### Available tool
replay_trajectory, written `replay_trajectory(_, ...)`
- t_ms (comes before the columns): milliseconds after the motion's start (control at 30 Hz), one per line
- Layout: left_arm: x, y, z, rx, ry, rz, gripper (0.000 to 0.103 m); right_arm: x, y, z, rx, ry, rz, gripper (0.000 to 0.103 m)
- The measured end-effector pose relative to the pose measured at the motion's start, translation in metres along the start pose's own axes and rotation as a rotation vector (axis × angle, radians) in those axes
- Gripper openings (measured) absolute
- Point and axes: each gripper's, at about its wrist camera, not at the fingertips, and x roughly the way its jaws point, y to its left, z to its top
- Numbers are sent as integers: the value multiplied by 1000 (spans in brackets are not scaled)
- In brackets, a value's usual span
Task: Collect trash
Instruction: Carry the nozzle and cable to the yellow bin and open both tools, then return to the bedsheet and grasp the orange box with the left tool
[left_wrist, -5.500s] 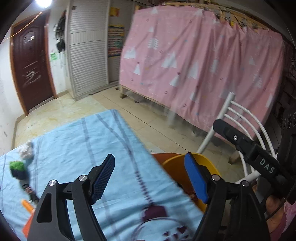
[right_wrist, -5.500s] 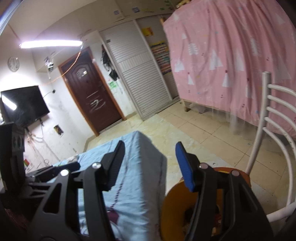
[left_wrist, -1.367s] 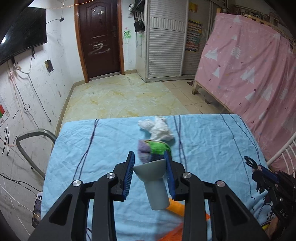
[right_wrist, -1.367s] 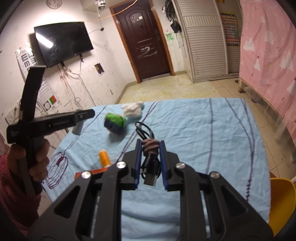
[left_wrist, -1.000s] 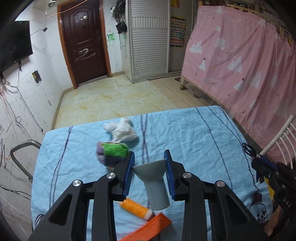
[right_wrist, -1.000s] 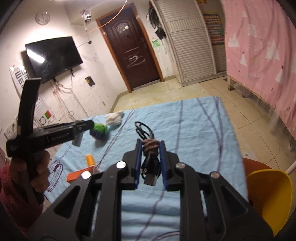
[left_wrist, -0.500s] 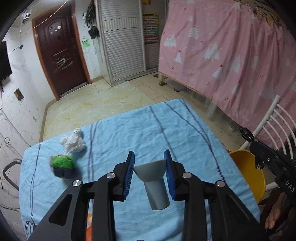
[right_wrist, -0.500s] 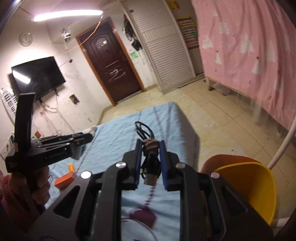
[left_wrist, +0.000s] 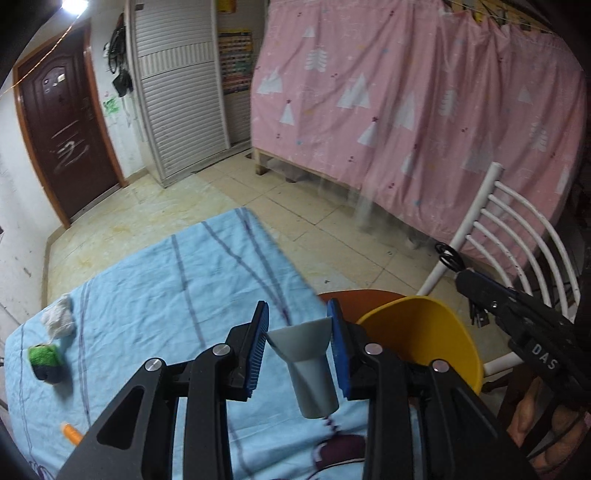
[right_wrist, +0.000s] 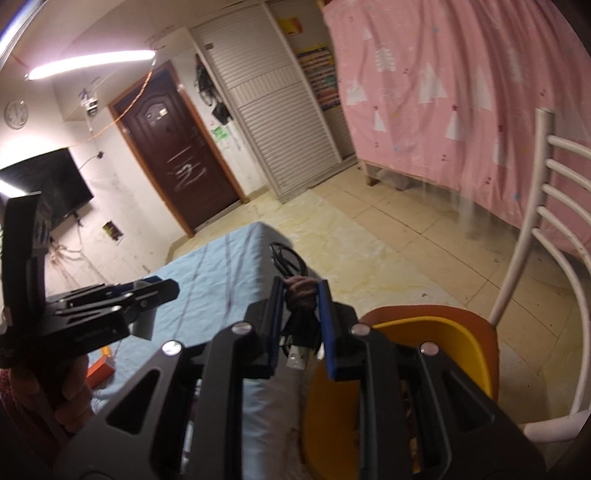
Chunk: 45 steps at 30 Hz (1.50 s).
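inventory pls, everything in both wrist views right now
grey funnel-shaped piece: 1, grey, clamped in left gripper
black cable bundle: 1, black, clamped in right gripper
bin: 1, yellow, on orange seat beside table edge
tablecloth: 1, light blue, striped, covers table
white wad: 1, white, far left of cloth
green-and-dark lump: 1, near the wad
orange tube: 1, lower left of cloth
orange flat piece: 1, on cloth
chair: 1, white, right
curtain: 1, pink
door: 1, dark brown
left gripper: shut
right gripper: shut
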Motion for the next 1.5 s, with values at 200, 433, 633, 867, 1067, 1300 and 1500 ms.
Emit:
replay_trajectory(200, 10, -26, 3, 2, 4, -60, 24, -5, -34, -3, 55, -5, -46, 18)
replay_trajectory(433, 20, -60, 4, 37, 17, -108, 24, -6, -60, -6, 103, -3, -68, 18)
replay_trajectory(633, 26, -77, 6, 48, 44, -158, 38, -2, -66, -9, 123, 8, -64, 30)
replay_trajectory(867, 23, -72, 6, 44, 39, -141, 55, -4, -61, -11, 120, 6, -60, 40)
replay_trajectory(1067, 14, -57, 5, 17, 29, -135, 55, -1, -50, -9, 99, 13, -43, 40)
replay_trajectory(1300, -11, -28, -6, -35, -9, -127, 55, 5, -22, -6, 55, 21, -10, 40)
replay_trajectory(1500, -34, 11, -23, -80, -36, -94, 55, 19, 17, -6, 0, 49, 33, 41)
